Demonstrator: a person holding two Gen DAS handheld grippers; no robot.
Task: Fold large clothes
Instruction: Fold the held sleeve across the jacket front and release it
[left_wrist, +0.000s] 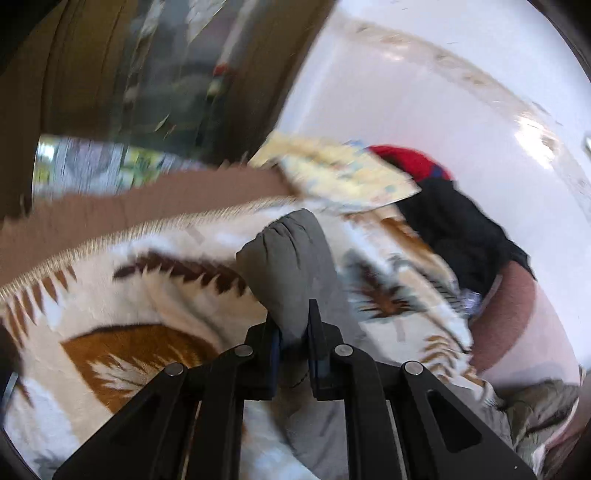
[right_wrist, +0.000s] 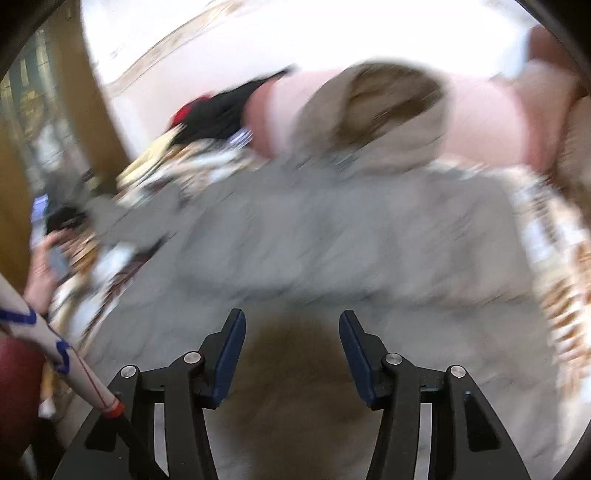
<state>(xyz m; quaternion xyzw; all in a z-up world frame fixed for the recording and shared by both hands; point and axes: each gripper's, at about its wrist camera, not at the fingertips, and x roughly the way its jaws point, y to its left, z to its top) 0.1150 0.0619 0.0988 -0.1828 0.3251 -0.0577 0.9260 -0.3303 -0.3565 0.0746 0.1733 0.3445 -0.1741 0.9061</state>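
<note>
We count 1 grey garment (left_wrist: 291, 254), 1 patterned blanket (left_wrist: 122, 295) under it, and 2 grippers. The left gripper (left_wrist: 295, 332) is clamped on a bunched fold of the grey garment, which rises in a gathered peak above its jaws. The right gripper (right_wrist: 291, 350) has its jaws apart with nothing between them; below it the grey garment (right_wrist: 332, 240) spreads wide across the blanket (right_wrist: 565, 280), though this view is badly blurred.

At the far side we see 1 heap of other clothes: 1 black piece (left_wrist: 461, 225), 1 red piece (left_wrist: 410, 162) and 1 pale yellow printed piece (left_wrist: 340, 173). In the left wrist view the blanket's fringed edge (left_wrist: 147, 229) runs along the far left, beside a brown strip (left_wrist: 147, 192). A white wall (left_wrist: 406, 92) closes the far side. 1 hand (right_wrist: 44, 273) shows at the left of the right wrist view.
</note>
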